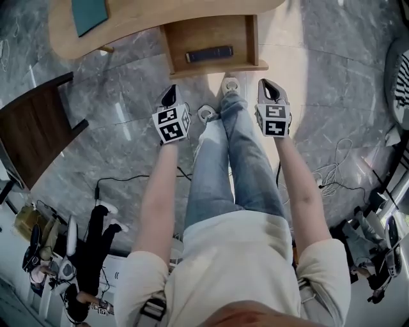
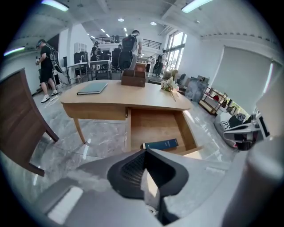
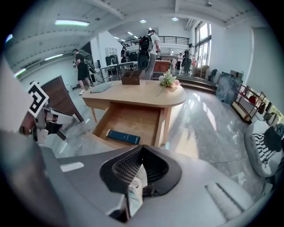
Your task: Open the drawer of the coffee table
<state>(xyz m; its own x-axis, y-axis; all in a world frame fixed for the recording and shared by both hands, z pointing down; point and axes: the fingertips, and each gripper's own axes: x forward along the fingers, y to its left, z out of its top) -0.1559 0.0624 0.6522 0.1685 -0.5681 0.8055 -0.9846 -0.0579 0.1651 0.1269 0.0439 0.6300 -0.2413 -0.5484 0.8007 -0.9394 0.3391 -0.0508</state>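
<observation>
The light wooden coffee table (image 1: 147,16) stands at the top of the head view. Its drawer (image 1: 217,69) is pulled out toward me, with a dark blue book (image 1: 209,54) lying inside. My left gripper (image 1: 169,96) hovers over the floor just in front of the drawer's left corner, shut and empty. My right gripper (image 1: 270,86) hangs beside the drawer's right front corner, also shut with nothing in it. In the left gripper view the open drawer (image 2: 155,126) and the book (image 2: 160,144) lie beyond the closed jaws. The right gripper view shows the drawer (image 3: 133,119) and the book (image 3: 123,136) likewise.
A dark wooden chair (image 1: 32,128) stands at left. My legs and shoes (image 1: 230,147) are between the grippers. Cables (image 1: 332,172) and equipment lie on the marble floor at right. On the table are a teal book (image 1: 88,14), a wooden box (image 2: 134,77) and flowers (image 3: 167,80).
</observation>
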